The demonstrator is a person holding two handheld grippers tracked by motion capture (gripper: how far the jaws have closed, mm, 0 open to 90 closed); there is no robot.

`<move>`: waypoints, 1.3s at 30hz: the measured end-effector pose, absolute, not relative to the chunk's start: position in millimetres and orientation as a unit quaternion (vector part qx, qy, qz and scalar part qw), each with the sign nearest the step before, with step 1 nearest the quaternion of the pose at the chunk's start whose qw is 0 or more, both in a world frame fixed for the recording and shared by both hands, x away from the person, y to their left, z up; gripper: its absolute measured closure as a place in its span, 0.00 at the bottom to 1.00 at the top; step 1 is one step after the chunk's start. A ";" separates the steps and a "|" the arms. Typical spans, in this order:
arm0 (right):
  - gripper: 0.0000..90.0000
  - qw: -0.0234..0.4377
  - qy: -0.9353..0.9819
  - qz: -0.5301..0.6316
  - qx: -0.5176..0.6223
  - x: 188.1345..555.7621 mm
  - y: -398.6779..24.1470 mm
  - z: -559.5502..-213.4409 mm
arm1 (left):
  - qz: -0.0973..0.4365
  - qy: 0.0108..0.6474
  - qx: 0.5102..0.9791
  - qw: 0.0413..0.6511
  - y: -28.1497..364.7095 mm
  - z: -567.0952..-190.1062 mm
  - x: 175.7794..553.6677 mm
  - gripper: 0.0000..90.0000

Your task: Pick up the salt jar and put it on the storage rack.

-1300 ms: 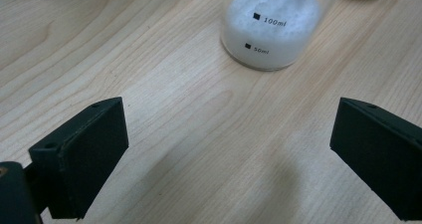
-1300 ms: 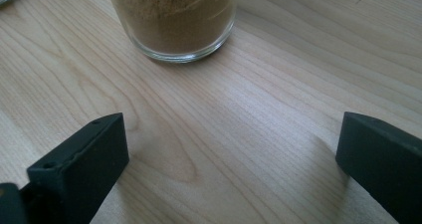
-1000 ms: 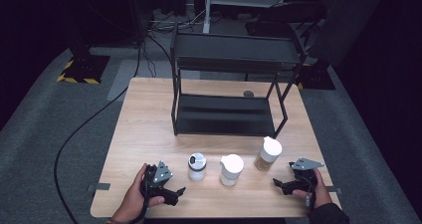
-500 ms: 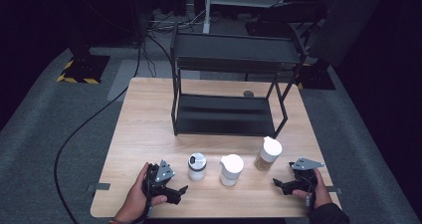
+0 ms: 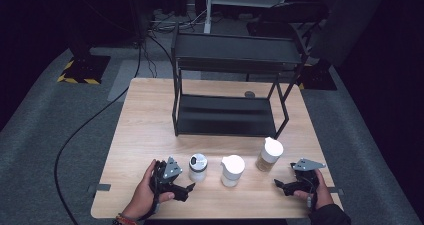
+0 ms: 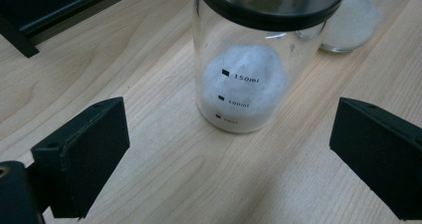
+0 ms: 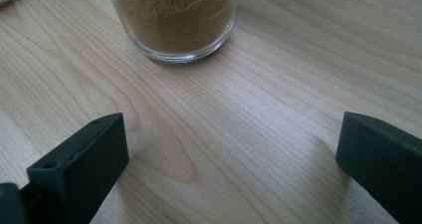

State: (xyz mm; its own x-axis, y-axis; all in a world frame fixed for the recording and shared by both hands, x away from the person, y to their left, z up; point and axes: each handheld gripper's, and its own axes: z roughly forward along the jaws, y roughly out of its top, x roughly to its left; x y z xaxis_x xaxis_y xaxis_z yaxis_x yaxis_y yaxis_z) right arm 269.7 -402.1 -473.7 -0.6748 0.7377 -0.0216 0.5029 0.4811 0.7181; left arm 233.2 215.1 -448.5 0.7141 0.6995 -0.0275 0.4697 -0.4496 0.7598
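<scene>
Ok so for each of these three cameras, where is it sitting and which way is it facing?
High view: above the person's side, looking forward and down on the table; both hands, left gripper, right gripper.
Left gripper view: on the left gripper, along open jaws at the white-powder jar.
Right gripper view: on the right gripper, along open jaws at the brown-powder jar.
Shared: both jars appear from above too.

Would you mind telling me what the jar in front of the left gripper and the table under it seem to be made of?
The jar looks like clear glass: its white powder shows through. The table looks like pale matte wood or a laminate, with visible grain.
</scene>
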 end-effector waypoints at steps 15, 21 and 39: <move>0.00 0.167 0.844 0.353 0.368 269.6 -401.9 -473.8 | 0.139 0.340 0.840 0.399 204.6 -445.7 249.1 0.03; 0.00 0.167 0.844 0.353 0.368 269.6 -401.9 -473.8 | 0.136 0.335 0.843 0.398 198.3 -445.2 254.8 0.03; 0.00 0.167 0.844 0.353 0.368 269.6 -401.9 -473.8 | 0.129 0.334 0.845 0.396 183.3 -445.5 273.6 0.09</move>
